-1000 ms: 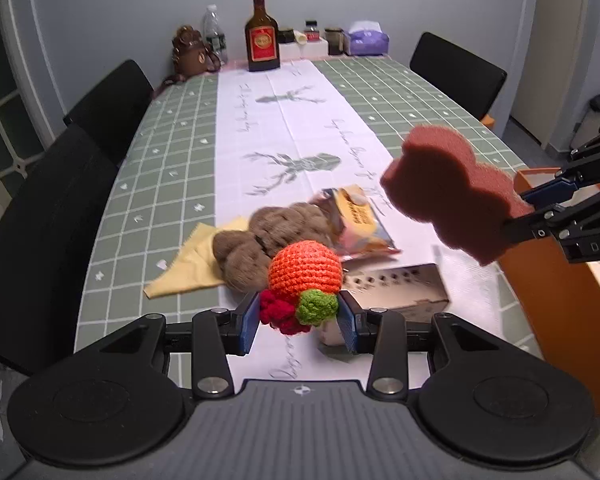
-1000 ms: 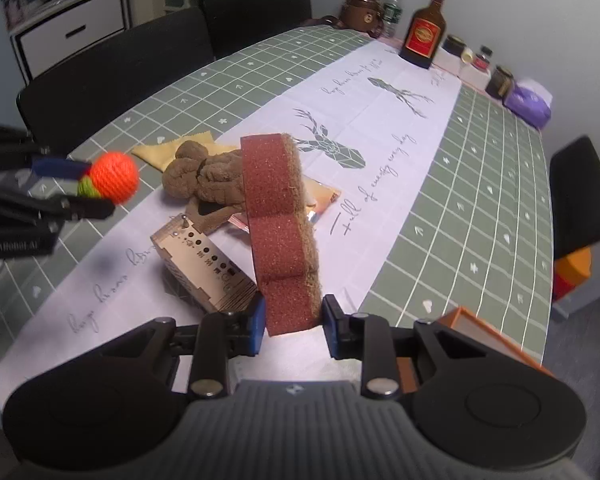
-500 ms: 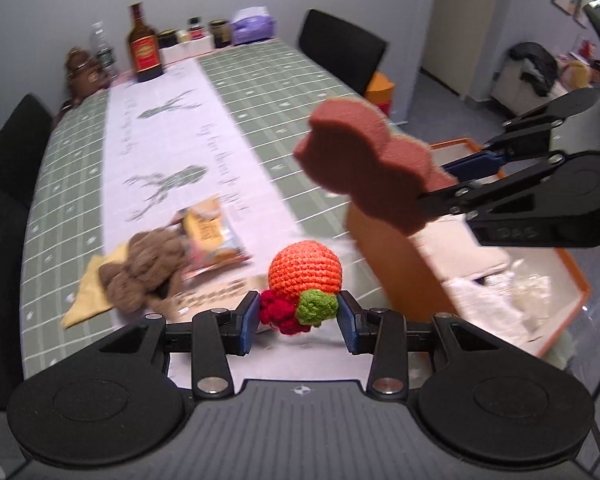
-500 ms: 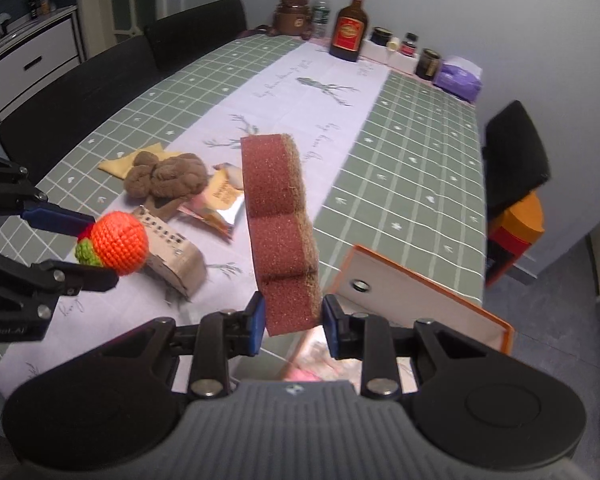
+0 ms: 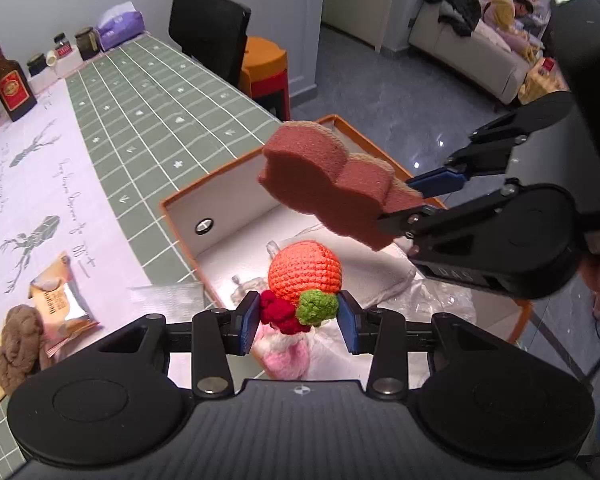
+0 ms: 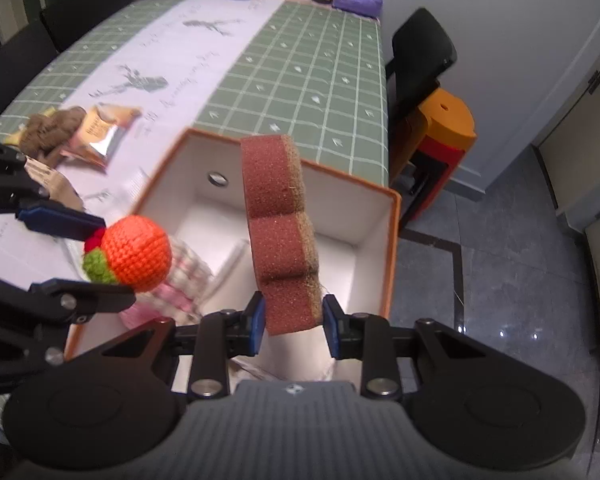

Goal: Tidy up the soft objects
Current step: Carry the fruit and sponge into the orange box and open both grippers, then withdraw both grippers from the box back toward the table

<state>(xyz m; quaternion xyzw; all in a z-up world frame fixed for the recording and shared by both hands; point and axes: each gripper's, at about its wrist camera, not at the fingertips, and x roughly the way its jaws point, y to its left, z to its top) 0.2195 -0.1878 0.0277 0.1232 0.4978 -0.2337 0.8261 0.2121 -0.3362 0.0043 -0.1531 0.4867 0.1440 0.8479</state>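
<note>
Above the open box: left gripper jaws clamp the crochet ball, right gripper jaws clamp the sponge, long axis pointing far; both directly over the cavity.

Your way down into the box is open at its far right corner; pink and white soft things crowd its left side; each tool's load hangs beside the other.
</note>
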